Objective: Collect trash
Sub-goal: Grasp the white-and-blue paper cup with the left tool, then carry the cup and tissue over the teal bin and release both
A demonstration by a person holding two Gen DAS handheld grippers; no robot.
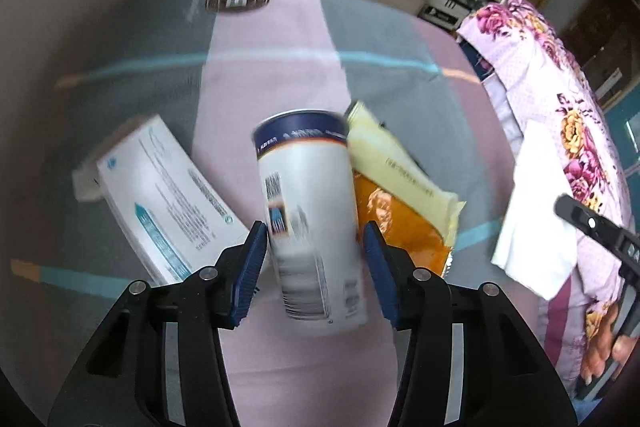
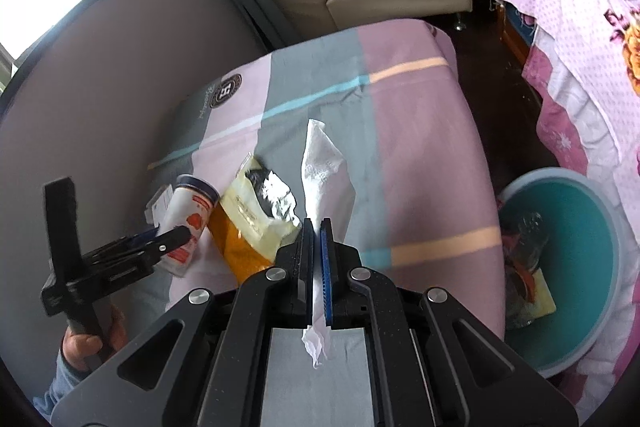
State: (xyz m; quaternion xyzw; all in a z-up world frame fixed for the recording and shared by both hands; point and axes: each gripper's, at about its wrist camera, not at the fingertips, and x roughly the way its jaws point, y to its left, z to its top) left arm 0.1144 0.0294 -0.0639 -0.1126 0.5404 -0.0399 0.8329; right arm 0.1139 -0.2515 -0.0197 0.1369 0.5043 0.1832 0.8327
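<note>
A white can with a dark blue rim [image 1: 312, 227] leans between the blue pads of my left gripper [image 1: 316, 231], which press on both of its sides. From the right wrist view the same can [image 2: 192, 215] shows with the left gripper [image 2: 168, 239] around it. My right gripper [image 2: 317, 227] is shut on a white tissue [image 2: 320, 171] that sticks up above the pads and hangs out below them. The tissue [image 1: 532, 207] also shows at the right of the left wrist view, in front of the right gripper [image 1: 580, 215].
A yellow and orange snack bag [image 1: 400, 183] lies right of the can and a white box [image 1: 160, 195] left of it, on the pink and grey cloth [image 2: 420, 147]. A teal bin [image 2: 592, 267] holding some trash stands at the right, below a floral quilt [image 2: 580, 27].
</note>
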